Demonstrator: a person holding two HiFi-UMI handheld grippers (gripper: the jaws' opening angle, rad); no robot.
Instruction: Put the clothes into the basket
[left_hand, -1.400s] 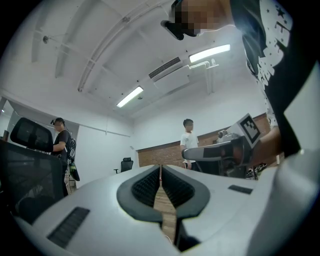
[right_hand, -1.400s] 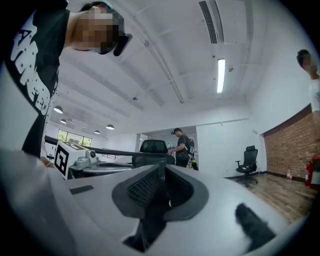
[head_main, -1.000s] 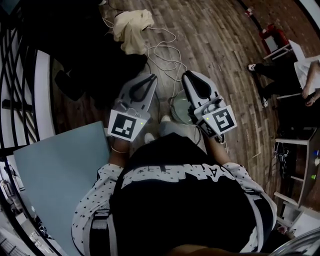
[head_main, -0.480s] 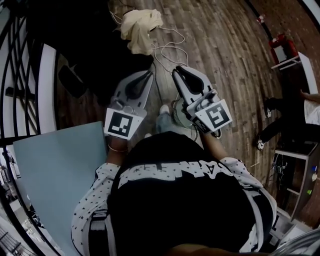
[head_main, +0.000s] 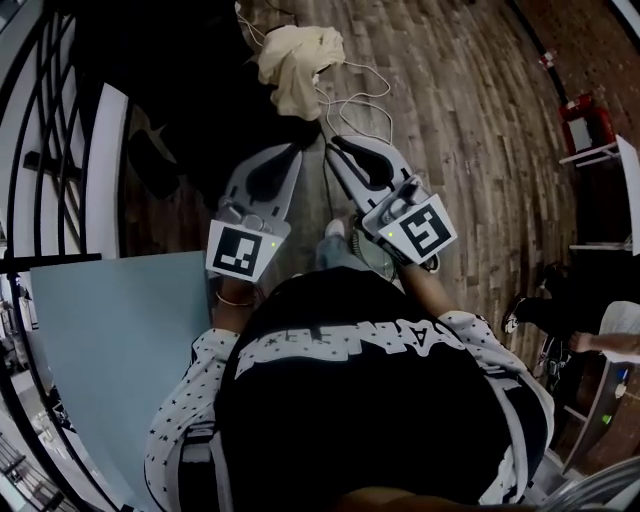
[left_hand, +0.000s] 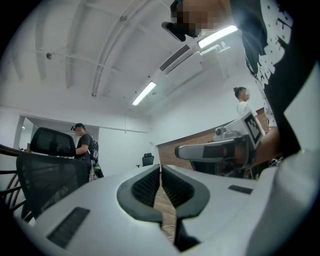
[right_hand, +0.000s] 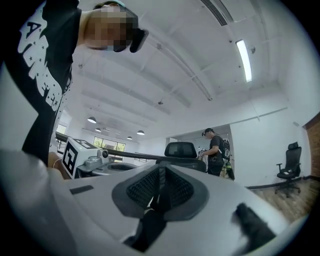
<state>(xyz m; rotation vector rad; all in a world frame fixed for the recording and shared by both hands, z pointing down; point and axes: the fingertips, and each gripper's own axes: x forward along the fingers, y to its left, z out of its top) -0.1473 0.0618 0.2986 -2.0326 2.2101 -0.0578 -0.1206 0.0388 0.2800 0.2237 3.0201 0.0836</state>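
A crumpled cream cloth (head_main: 298, 55) lies on the wooden floor at the top of the head view. It lies just beyond both grippers, and neither touches it. My left gripper (head_main: 297, 150) is shut with nothing in it, its tip close to the right one. My right gripper (head_main: 330, 143) is also shut and empty. In the left gripper view the closed jaws (left_hand: 160, 167) point level across the room. The right gripper view shows its jaws (right_hand: 161, 172) pressed together too. No basket can be made out with certainty.
A white cable (head_main: 365, 105) loops over the floor near the cloth. A dark bulky mass (head_main: 190, 90) lies left of it, with a black railing (head_main: 60, 150) and a blue-grey board (head_main: 110, 340) further left. A round grey object (head_main: 375, 258) sits under my right hand. People (left_hand: 82, 145) stand across the room.
The head view has swung, so the cloth now sits further right and nearer the grippers. Both grippers moved sideways and their tips came closer together. Both stayed shut.
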